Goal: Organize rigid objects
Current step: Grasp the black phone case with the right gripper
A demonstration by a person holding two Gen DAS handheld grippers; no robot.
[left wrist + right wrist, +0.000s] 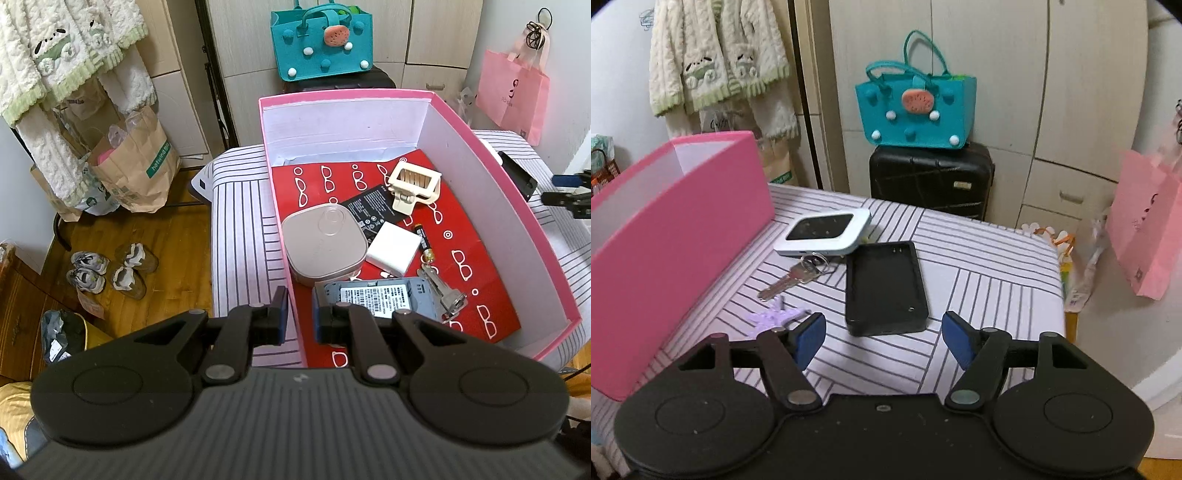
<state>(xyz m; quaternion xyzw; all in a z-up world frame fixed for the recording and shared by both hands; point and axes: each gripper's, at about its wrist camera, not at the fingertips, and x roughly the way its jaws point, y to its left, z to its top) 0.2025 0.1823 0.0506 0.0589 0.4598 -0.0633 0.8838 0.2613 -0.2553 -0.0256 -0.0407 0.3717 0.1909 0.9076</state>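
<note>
The pink box (517, 206) already holds several items; the black case (886, 288), white device (827, 236) and key (786, 282) lie on the table (979, 266). Right tool (882, 341) gapes empty before the case, likely next; left tool (298, 317) released over the box.

Pink box (517, 206) holds tin (323, 243), batteries, keys (443, 291). Outside on striped bed: white router (825, 236), key (790, 280), black case (886, 288), lying flat.
</note>
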